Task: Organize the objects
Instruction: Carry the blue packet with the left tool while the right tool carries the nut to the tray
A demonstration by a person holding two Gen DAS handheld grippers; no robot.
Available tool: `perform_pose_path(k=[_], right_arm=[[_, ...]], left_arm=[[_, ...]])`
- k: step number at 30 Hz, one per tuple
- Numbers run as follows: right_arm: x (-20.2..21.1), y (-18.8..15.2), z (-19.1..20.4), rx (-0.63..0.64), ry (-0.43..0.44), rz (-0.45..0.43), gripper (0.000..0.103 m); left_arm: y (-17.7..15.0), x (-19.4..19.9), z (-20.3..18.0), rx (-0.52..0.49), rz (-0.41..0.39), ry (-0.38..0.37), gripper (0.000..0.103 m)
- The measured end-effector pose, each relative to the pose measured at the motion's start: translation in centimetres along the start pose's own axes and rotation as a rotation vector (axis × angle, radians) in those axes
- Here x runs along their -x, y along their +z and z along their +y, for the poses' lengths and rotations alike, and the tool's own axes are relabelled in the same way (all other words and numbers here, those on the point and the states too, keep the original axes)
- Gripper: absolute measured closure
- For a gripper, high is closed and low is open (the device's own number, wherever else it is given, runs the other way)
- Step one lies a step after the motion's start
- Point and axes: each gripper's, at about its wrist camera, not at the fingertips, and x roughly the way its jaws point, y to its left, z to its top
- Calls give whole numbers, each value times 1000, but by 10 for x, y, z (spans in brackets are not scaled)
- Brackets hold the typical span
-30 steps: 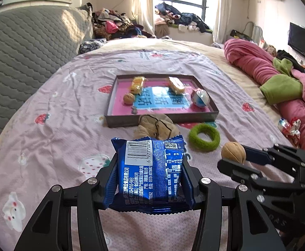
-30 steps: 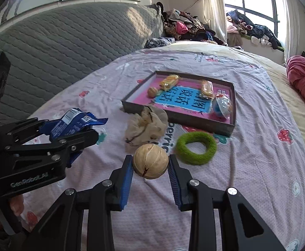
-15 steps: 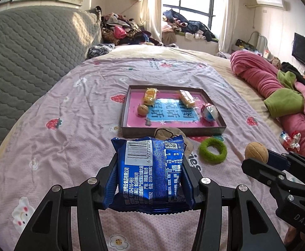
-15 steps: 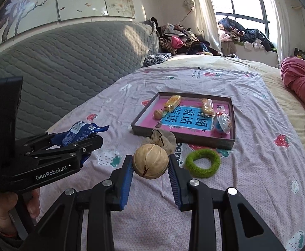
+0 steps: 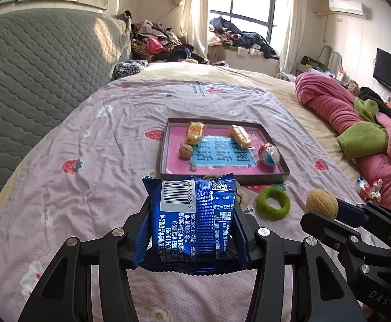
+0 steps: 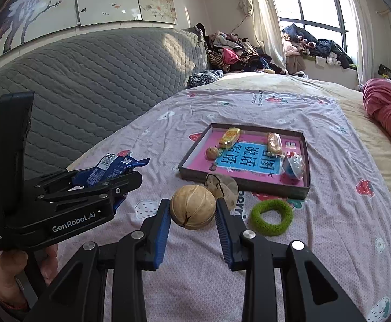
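My left gripper (image 5: 192, 214) is shut on a blue snack packet (image 5: 195, 222), held above the bedspread; it also shows in the right wrist view (image 6: 112, 169). My right gripper (image 6: 192, 212) is shut on a tan walnut (image 6: 192, 206), seen in the left wrist view too (image 5: 321, 204). A shallow tray with a pink base (image 5: 168, 155) lies ahead on the bed, holding two yellow wrapped snacks (image 5: 195, 131), a walnut (image 5: 186, 150) and a shiny wrapped ball (image 5: 269, 154).
A green fuzzy ring (image 6: 272, 216) and a beige crumpled pouch (image 6: 223, 186) lie on the bedspread in front of the tray. A pink quilt with a green cloth (image 5: 361, 136) lies at the right. A grey padded headboard (image 6: 88, 80) rises at the left.
Both grippers have risen and drawn back from the tray with their loads; the tray and ring now look farther away.
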Motion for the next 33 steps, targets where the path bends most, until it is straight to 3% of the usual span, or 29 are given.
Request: perform_pose_path(k=[13, 33], right_arm=[[-1, 63, -4, 29, -43, -61, 69], [-34, 166, -30, 29, -58, -182, 69]], left_arm=[[62, -4, 8, -9, -56, -3, 49], [172, -62, -10, -72, -137, -5, 49]])
